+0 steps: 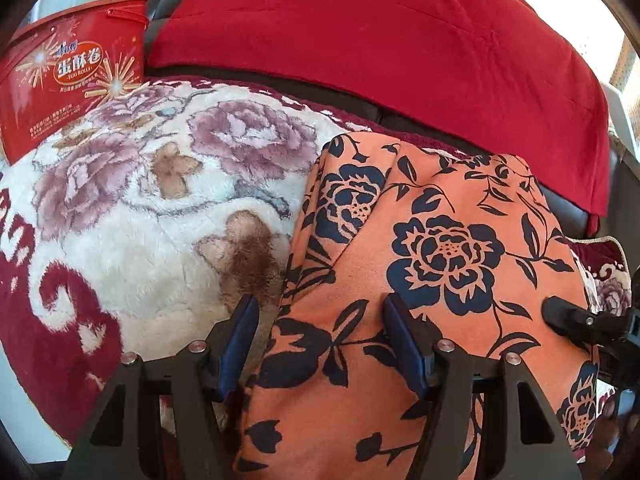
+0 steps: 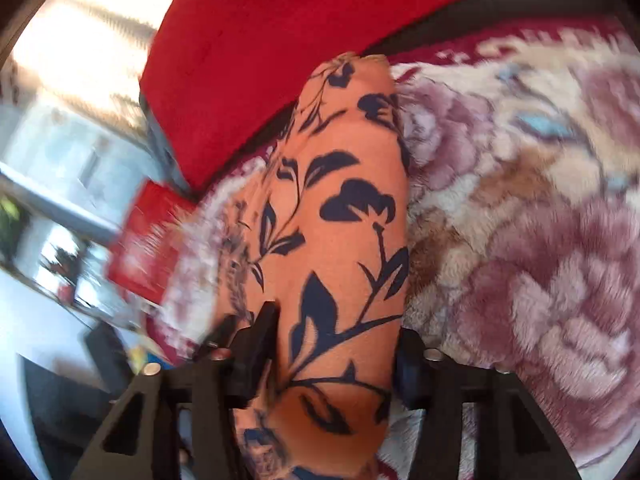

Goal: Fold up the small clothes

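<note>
An orange garment (image 1: 432, 240) with a dark navy flower print lies on a fluffy floral blanket (image 1: 140, 208). My left gripper (image 1: 322, 312) stands open over the garment's left edge. Its left finger is over the blanket and its right finger is over the cloth, and neither pad presses. A black part of my right gripper (image 1: 576, 320) shows at the garment's right side. The right wrist view is blurred. There a thick fold of the orange garment (image 2: 340, 208) fills the gap between the fingers of my right gripper (image 2: 336, 336), which is shut on it.
A red egg-roll tin (image 1: 72, 76) stands at the blanket's far left corner. A large red cloth (image 1: 380, 48) drapes behind the garment, over a dark seat back. The tin (image 2: 144, 248) shows again, blurred, in the right wrist view, with bright windows beyond it.
</note>
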Tool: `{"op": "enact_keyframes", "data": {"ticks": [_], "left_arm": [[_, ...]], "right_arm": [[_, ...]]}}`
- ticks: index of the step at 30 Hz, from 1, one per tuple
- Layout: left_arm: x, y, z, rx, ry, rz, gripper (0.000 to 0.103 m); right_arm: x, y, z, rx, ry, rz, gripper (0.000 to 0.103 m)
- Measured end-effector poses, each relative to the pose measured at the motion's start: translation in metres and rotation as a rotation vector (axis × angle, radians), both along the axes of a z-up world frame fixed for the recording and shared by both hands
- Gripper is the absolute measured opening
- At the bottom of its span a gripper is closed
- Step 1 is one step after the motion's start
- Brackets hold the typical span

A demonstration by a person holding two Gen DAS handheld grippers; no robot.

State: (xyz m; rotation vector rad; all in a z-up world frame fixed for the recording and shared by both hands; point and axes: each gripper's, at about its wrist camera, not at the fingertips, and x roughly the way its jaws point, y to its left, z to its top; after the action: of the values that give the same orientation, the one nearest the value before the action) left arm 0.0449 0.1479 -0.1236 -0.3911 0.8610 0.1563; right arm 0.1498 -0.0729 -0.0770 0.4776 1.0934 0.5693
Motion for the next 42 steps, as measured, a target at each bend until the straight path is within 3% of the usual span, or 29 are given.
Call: {"op": "enact_keyframes", "data": {"ticks": [2,4,7,8,10,12,16,19,21,23,24,26,28,31,34,38,40,42], "left_arm": [[0.000,0.001,-0.001,-0.015,0.002,0.002,0.066],[0.000,0.001,-0.001,-0.021,0.002,0.004,0.066],[0.002,0.000,-0.001,-0.006,0.000,0.002,0.066],[0.003,0.000,-0.001,-0.003,0.001,0.004,0.066],[0.004,-0.001,0.000,-0.009,0.006,0.012,0.066],[0.001,-0.001,0.002,-0.020,-0.007,0.019,0.066],[-0.019,0.007,0.017,-0.046,-0.100,0.047,0.066],[-0.037,0.015,0.027,-0.049,-0.156,0.067,0.066],[-0.035,0.019,0.024,-0.099,-0.139,0.041,0.069],[-0.028,0.023,0.014,-0.204,-0.097,0.002,0.069],[-0.025,0.026,0.009,-0.283,-0.077,-0.022,0.069],[-0.018,0.034,-0.003,-0.501,-0.038,-0.073,0.071],[-0.010,0.042,-0.014,-0.650,0.006,-0.085,0.072],[0.002,0.047,-0.014,-0.650,0.034,-0.069,0.073],[0.009,0.043,-0.004,-0.687,0.016,-0.135,0.073],[0.014,0.035,0.012,-0.698,-0.052,-0.204,0.087],[0.025,0.026,0.011,-0.673,-0.022,-0.252,0.087],[0.044,0.013,-0.004,-0.640,0.080,-0.303,0.086]], "right_arm": [[0.003,-0.001,-0.003,0.019,0.014,0.005,0.052],[0.006,-0.004,-0.006,0.058,0.038,-0.001,0.066],[0.009,-0.001,-0.011,0.072,0.046,-0.003,0.067],[0.010,0.001,-0.012,0.055,0.039,0.008,0.064],[0.012,0.009,-0.005,0.020,0.022,0.020,0.046],[0.009,0.011,0.009,0.005,0.002,0.023,0.037],[-0.012,0.002,0.057,0.006,-0.098,0.025,0.033],[-0.025,-0.027,0.069,-0.018,-0.127,-0.008,0.034],[-0.021,-0.048,0.048,-0.037,-0.060,-0.030,0.036],[-0.014,-0.073,0.007,0.038,0.068,-0.063,0.045],[-0.014,-0.083,-0.007,0.077,0.106,-0.089,0.051],[-0.021,-0.096,-0.019,0.190,0.098,-0.116,0.051],[-0.024,-0.098,-0.020,0.203,0.075,-0.110,0.053],[-0.023,-0.097,-0.021,0.205,0.071,-0.082,0.054],[-0.022,-0.093,-0.022,0.216,0.074,-0.068,0.054],[-0.017,-0.098,-0.025,0.223,0.069,-0.056,0.054],[-0.019,-0.098,-0.025,0.226,0.065,-0.056,0.054],[-0.019,-0.098,-0.026,0.225,0.065,-0.053,0.054]]}}
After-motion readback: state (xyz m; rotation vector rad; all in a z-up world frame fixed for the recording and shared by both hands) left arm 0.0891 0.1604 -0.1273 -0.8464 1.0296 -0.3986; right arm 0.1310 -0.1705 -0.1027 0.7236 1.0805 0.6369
